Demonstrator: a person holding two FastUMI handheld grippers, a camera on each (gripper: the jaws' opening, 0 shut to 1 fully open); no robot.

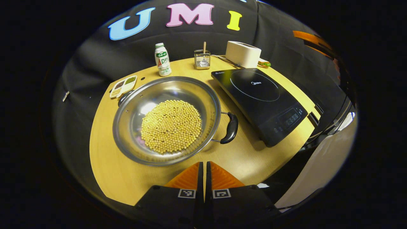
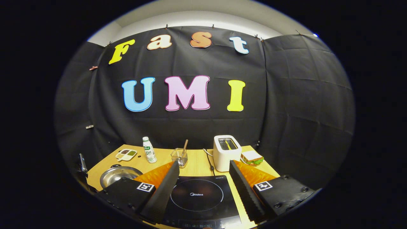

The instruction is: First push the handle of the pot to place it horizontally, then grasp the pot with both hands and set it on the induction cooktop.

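Left gripper (image 1: 203,170), fingers together, faces the pot (image 1: 167,119); right gripper (image 2: 202,187), fingers wide, over the cooktop (image 2: 198,197). Beans (image 1: 171,125) probably spill if tilted.

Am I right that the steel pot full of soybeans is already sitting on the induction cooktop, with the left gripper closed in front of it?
Not quite: the left gripper view shows the pot on the wooden table beside the induction cooktop, not on it. The left gripper is indeed closed.

Left hand-held gripper (image 1: 203,168) fingers pressed together, above bench (image 1: 105,159) just short of pot (image 1: 167,121) rim. Pot holds soybeans (image 1: 171,125); black handle (image 1: 230,128) points toward induction cooktop (image 1: 259,101) beside it. Bottle (image 1: 162,59), toaster (image 1: 243,53) at back.
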